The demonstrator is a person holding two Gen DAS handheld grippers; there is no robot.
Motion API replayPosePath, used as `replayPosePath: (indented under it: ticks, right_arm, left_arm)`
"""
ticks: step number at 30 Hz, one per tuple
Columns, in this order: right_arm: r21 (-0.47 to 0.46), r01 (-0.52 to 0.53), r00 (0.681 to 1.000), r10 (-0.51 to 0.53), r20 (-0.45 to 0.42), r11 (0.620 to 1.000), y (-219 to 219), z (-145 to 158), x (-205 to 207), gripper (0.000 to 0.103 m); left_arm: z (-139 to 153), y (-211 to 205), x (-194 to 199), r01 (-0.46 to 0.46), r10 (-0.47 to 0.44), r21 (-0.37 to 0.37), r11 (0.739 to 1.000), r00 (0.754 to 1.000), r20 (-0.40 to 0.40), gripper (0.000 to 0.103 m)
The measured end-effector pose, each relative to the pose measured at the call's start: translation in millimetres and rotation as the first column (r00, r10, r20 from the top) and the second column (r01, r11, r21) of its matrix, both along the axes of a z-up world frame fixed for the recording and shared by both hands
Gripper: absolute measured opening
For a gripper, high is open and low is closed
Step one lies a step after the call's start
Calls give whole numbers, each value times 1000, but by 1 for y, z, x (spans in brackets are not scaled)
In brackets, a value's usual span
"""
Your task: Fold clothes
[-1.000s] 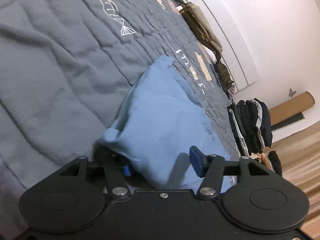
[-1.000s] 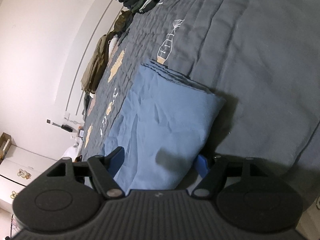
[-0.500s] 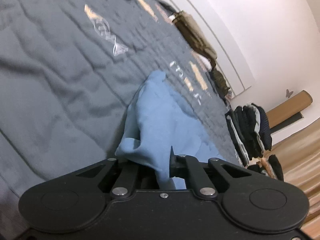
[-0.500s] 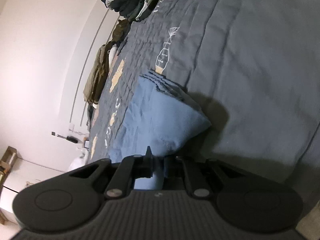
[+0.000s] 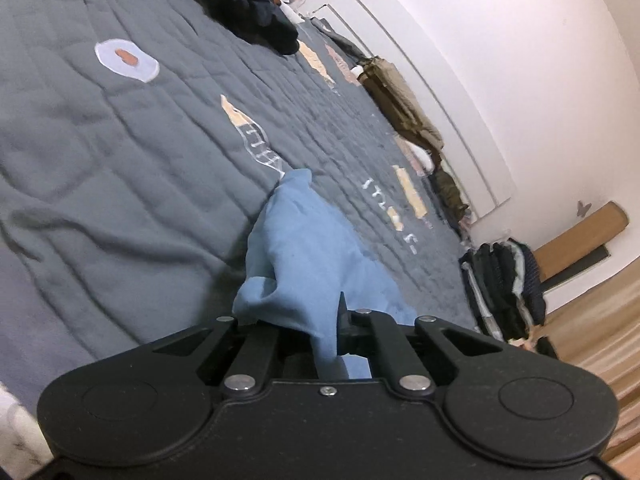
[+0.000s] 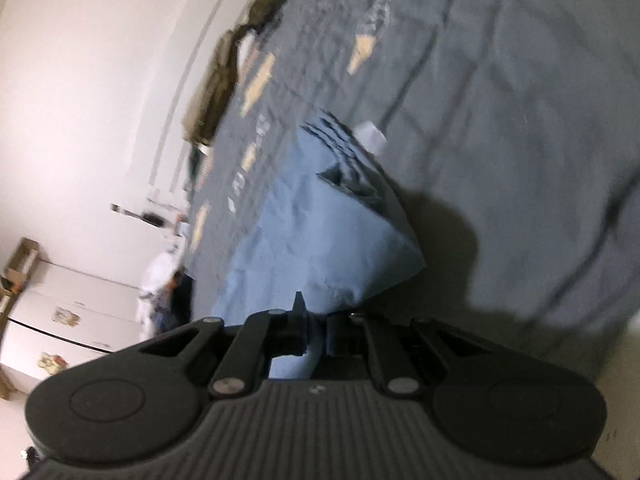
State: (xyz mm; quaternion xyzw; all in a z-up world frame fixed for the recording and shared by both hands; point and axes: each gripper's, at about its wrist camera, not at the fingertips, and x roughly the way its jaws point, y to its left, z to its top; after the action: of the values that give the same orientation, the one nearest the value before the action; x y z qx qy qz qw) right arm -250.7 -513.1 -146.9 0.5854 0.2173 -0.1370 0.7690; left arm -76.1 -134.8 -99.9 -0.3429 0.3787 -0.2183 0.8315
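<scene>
A folded light blue garment (image 5: pixel 308 256) lies on the grey quilted bedspread (image 5: pixel 100 168). My left gripper (image 5: pixel 320 332) is shut on its near edge and lifts that edge off the bed. In the right wrist view the same blue garment (image 6: pixel 320 236) shows its stacked folded layers at the far end. My right gripper (image 6: pixel 316 336) is shut on the garment's near edge and holds it raised, with a dark shadow beneath it on the bedspread (image 6: pixel 520 120).
A pile of dark clothes (image 5: pixel 256 12) lies at the far end of the bed. Olive garments (image 5: pixel 404 100) line the wall side. A stack of folded dark clothes (image 5: pixel 504 284) sits at the right edge. White drawers (image 6: pixel 68 320) stand beside the bed.
Both grippers have closed on the near edge of the blue garment and raised it. The garment now bunches up and tilts off the bedspread.
</scene>
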Motion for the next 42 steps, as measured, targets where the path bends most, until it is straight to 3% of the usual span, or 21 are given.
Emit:
replayPosePath:
  ticks: [4, 8, 16, 19, 21, 23, 25, 29, 31, 34, 35, 36, 38, 42]
  right_arm:
    - [-21, 31, 998, -33, -60, 999, 10, -4, 2, 10]
    - [-33, 78, 994, -80, -75, 996, 13, -5, 0, 11]
    - [-25, 31, 999, -32, -30, 999, 27, 5, 11, 11]
    - [-42, 32, 995, -36, -92, 999, 34, 4, 14, 13]
    - [-51, 26, 988, -33, -150, 998, 34, 0, 12, 19]
    - [-76, 29, 981, -42, -188, 997, 33, -1, 5, 24]
    - [-136, 49, 974, -77, -214, 989, 33, 7, -4, 31]
    - [-216, 121, 961, -169, -218, 969, 20, 14, -27, 39]
    - [-175, 171, 954, -207, -218, 970, 9, 11, -40, 39]
    - [-137, 161, 967, -184, -175, 977, -3, 15, -46, 39]
    - [-143, 132, 975, -154, -158, 981, -4, 18, -44, 39]
    - [-169, 85, 984, -109, -139, 982, -4, 24, -38, 39]
    - [-244, -12, 991, -20, -130, 970, 2, 35, -24, 43]
    - [-397, -175, 981, 126, -148, 901, 18, 51, 6, 52]
  left_arm:
    - [-9, 5, -1, 20, -19, 47, 999, 999, -32, 5]
    - [-10, 13, -2, 25, -24, 39, 999, 999, -28, 5]
    - [-7, 29, 4, 23, -17, 84, 996, 998, -61, 4]
    - [-6, 35, 6, 22, -15, 101, 995, 997, -74, 6]
    - [-11, 39, 7, 17, -1, 142, 990, 993, -114, 20]
    - [-11, 46, 5, -16, 39, 177, 984, 991, -129, 28]
    - [-3, 54, 4, -39, 61, 196, 980, 992, -108, 28]
    - [23, 67, -3, -114, 114, 285, 952, 993, 17, 30]
    - [31, 74, -4, -131, 125, 267, 955, 991, 39, 35]
    - [39, 72, -8, -100, 88, 238, 966, 994, 61, 36]
    - [41, 67, -10, -83, 67, 243, 966, 995, 75, 40]
    - [43, 63, -13, -70, 49, 250, 966, 995, 89, 52]
    - [47, 52, -21, -86, 50, 272, 959, 989, 137, 64]
    - [51, 25, -24, -11, -58, 334, 942, 979, 197, 64]
